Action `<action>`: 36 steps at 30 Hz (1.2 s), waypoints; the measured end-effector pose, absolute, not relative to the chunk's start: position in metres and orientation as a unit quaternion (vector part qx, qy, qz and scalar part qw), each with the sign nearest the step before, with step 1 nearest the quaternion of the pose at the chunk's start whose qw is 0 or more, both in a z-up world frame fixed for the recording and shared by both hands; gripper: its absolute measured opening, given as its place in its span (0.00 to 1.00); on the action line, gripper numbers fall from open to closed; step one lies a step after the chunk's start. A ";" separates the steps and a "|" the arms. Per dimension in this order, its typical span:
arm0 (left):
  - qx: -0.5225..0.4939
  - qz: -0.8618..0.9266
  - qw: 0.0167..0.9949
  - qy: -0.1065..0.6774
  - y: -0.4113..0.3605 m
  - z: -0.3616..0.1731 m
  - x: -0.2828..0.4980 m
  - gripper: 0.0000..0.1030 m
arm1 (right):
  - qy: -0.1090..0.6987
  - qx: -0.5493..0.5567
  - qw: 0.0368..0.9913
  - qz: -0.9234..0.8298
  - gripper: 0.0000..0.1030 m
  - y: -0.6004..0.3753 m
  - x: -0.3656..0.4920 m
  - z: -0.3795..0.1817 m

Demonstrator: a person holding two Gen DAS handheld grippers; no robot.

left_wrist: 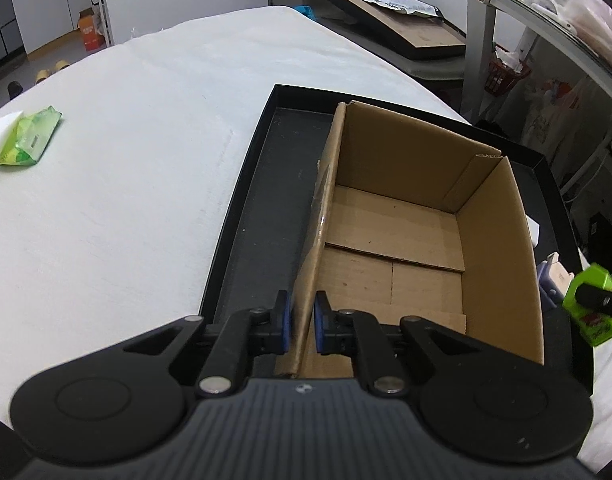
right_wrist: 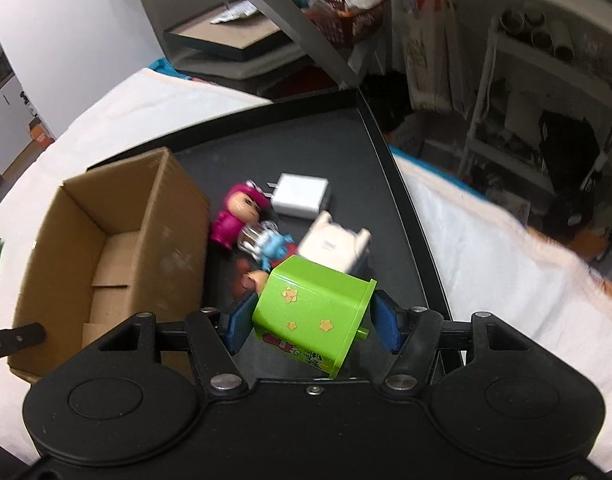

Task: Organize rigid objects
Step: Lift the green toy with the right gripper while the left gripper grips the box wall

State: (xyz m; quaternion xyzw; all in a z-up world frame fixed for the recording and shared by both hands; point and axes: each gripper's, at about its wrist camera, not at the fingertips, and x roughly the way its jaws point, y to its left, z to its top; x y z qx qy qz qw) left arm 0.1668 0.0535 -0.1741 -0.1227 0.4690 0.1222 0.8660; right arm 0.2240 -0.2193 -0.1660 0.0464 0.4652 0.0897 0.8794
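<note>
At the bottom middle of the left view, the left tool (left_wrist: 303, 326) pinches the cardboard box (left_wrist: 418, 224) wall, steadying it on the black tray (left_wrist: 258, 200). Low in the right view, the right tool (right_wrist: 312, 326) squeezes a tilted green toy box (right_wrist: 312, 312). It could slip and land on the pink doll (right_wrist: 236, 214) or white charger (right_wrist: 302, 194).

Beside the cardboard box (right_wrist: 118, 240), the green block (right_wrist: 314, 320) is covering most of a small brown-and-tan figure (right_wrist: 250, 280), leaving its form undeterminable. The printing on the block's lower face is running too blurred to read. The blue toy (right_wrist: 276, 246) beyond the block is smearing with motion. The box's near corner is lying hidden behind the right gripper (right_wrist: 312, 326).
</note>
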 end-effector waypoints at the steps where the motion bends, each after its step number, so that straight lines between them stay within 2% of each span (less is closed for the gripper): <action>1: -0.127 0.121 0.867 0.467 0.054 -0.174 0.166 0.11 | 0.462 0.044 0.881 0.092 0.58 -0.217 0.224 -0.162; 18: -0.224 0.097 0.858 0.452 0.084 -0.181 0.156 0.13 | 0.391 -0.013 0.908 0.148 0.58 -0.132 0.216 -0.096; 36: -0.297 0.084 0.847 0.432 0.110 -0.192 0.145 0.14 | 0.415 -0.079 0.889 0.175 0.59 -0.053 0.218 -0.116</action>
